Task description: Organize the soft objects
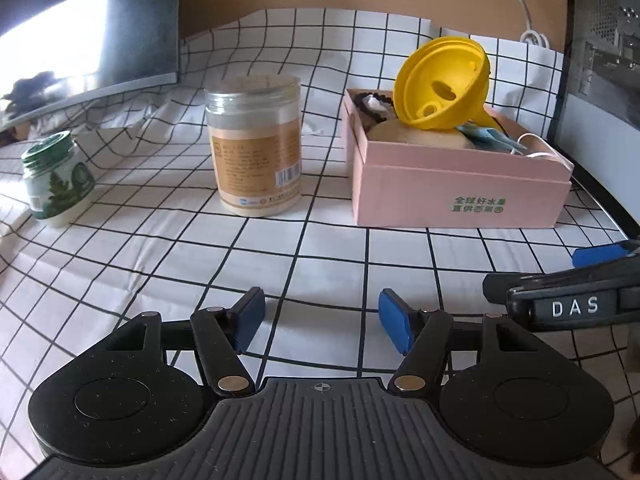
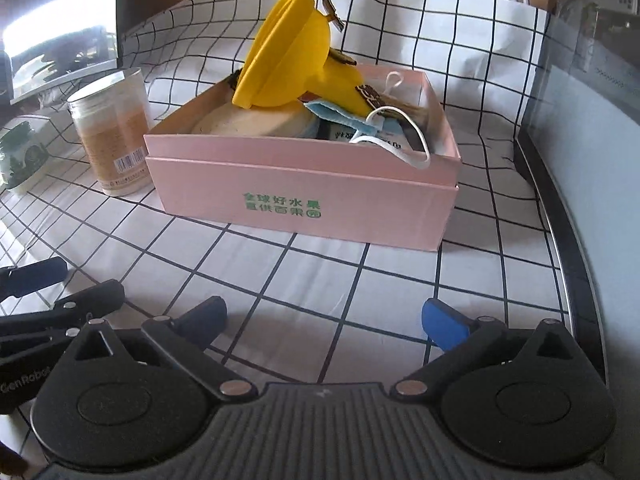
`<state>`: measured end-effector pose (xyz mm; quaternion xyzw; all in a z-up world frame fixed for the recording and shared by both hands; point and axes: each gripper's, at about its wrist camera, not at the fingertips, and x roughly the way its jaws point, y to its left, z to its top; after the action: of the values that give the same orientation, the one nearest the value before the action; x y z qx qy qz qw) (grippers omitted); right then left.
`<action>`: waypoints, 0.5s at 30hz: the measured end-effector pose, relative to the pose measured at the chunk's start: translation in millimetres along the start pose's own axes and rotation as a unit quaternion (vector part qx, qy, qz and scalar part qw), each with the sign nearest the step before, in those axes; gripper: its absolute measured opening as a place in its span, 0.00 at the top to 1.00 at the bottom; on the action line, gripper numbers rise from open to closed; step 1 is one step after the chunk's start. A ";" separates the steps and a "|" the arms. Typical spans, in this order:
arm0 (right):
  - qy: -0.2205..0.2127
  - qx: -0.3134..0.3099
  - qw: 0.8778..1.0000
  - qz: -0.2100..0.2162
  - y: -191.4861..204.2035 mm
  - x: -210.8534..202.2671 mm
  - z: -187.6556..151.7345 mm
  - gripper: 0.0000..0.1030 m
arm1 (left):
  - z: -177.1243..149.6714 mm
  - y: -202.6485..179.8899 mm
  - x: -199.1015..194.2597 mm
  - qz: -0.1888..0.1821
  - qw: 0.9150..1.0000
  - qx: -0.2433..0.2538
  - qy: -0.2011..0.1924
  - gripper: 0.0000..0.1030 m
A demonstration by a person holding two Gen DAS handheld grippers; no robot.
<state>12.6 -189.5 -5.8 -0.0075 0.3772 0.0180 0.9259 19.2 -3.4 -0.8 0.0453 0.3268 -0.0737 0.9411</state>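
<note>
A pink box point(image 1: 460, 194) point(image 2: 304, 196) with green print stands on the checked cloth. It holds a yellow silicone funnel point(image 1: 440, 84) point(image 2: 288, 52) leaning on a beige round sponge point(image 1: 416, 132) point(image 2: 248, 120), a blue face mask with white loops point(image 2: 380, 128) point(image 1: 488, 136) and a dark item at the back point(image 1: 372, 104). My left gripper point(image 1: 322, 320) is open and empty, low over the cloth in front of the box. My right gripper point(image 2: 324, 320) is open and empty beside it; it also shows in the left wrist view point(image 1: 596, 256).
A clear jar with a tan label point(image 1: 256, 148) point(image 2: 114, 136) stands left of the box. A small green-lidded jar point(image 1: 56, 178) point(image 2: 20, 156) stands further left. A monitor point(image 1: 88, 32) is at the back left. A dark appliance point(image 1: 600, 60) and table edge point(image 2: 560, 232) bound the right.
</note>
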 end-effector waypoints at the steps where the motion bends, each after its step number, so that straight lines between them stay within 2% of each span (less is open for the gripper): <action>1: -0.003 -0.001 1.000 0.002 -1.1 1.0 -1.9 0.00 | 0.4 0.2 0.4 0.002 1.000 -0.001 0.000 0.33; 7: -0.035 -0.009 0.999 0.013 -5.8 6.4 -7.5 0.00 | 0.0 -0.5 2.1 0.007 1.000 0.000 -0.004 0.31; 15: -0.039 -0.006 0.999 0.010 -4.5 6.6 -8.8 0.00 | 0.1 0.3 2.2 0.005 1.000 0.000 -0.003 0.31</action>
<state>11.4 -194.1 -16.7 -0.0090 0.3410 0.0300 0.9396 21.0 -3.4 -2.0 0.0466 0.3233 -0.0688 0.9426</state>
